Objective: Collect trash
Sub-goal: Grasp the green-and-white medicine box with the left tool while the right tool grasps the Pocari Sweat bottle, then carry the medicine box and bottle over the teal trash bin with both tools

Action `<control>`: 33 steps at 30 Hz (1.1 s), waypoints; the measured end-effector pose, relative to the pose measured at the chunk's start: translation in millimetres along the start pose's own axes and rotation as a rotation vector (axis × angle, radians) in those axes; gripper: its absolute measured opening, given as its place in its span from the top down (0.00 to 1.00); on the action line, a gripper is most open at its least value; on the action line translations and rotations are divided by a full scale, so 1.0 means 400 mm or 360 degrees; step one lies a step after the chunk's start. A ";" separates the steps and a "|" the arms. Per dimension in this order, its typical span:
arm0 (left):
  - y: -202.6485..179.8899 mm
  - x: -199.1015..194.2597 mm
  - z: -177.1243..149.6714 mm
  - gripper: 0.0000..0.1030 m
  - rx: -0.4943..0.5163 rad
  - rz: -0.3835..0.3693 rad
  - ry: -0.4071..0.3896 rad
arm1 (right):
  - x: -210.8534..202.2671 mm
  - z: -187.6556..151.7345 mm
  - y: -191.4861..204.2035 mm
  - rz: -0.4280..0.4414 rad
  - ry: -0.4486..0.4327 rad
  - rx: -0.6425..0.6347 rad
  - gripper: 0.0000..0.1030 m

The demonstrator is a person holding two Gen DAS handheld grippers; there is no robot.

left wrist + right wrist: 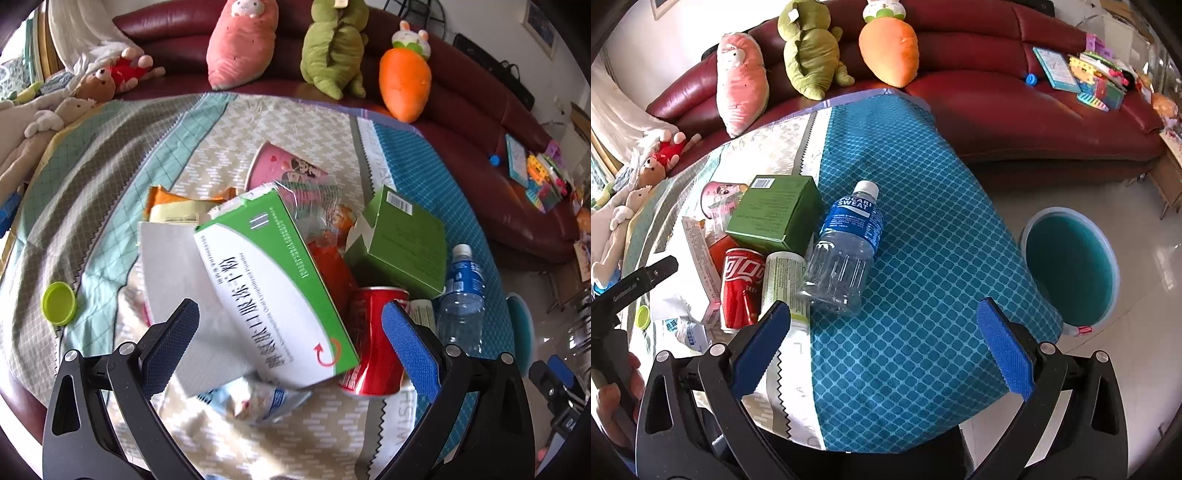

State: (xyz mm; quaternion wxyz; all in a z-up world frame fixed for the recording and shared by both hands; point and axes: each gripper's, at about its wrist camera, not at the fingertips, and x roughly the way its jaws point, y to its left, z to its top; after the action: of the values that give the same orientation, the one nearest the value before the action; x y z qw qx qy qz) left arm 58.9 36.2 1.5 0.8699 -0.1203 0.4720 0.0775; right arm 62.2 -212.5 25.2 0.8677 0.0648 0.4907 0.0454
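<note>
left gripper point(291, 339): spread, empty | medicine box point(275, 288) seen at frame centre between the pads, long axis diagonal | right gripper point(882, 347): spread, empty | bin point(1071, 266) at right

Two fisheye wrist cameras are looking forward and down over a cloth-covered table point(110, 155) toward a red sofa point(480, 122).

The left view is sitting close above the trash pile, facing the white and green box point(273, 280) between its fingers. The right view is hanging further right, over the blue cloth, taking in the floor and a teal bin point(1071, 266). Both are sharing the red can point(373, 339), the water bottle point(846, 247), the green carton point(775, 214) and the plush toys.
</note>
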 end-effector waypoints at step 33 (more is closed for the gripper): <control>0.017 0.137 -0.019 0.22 -0.0046 -0.0145 0.0073 | 0.239 0.149 0.071 0.0140 0.0289 -0.0062 0.25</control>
State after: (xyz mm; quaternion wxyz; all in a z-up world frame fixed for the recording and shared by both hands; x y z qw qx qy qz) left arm 80.9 41.6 -49.2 0.8596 -0.1562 0.4848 0.0418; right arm 162.1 -175.0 -20.6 0.8179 0.0652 0.5632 0.0986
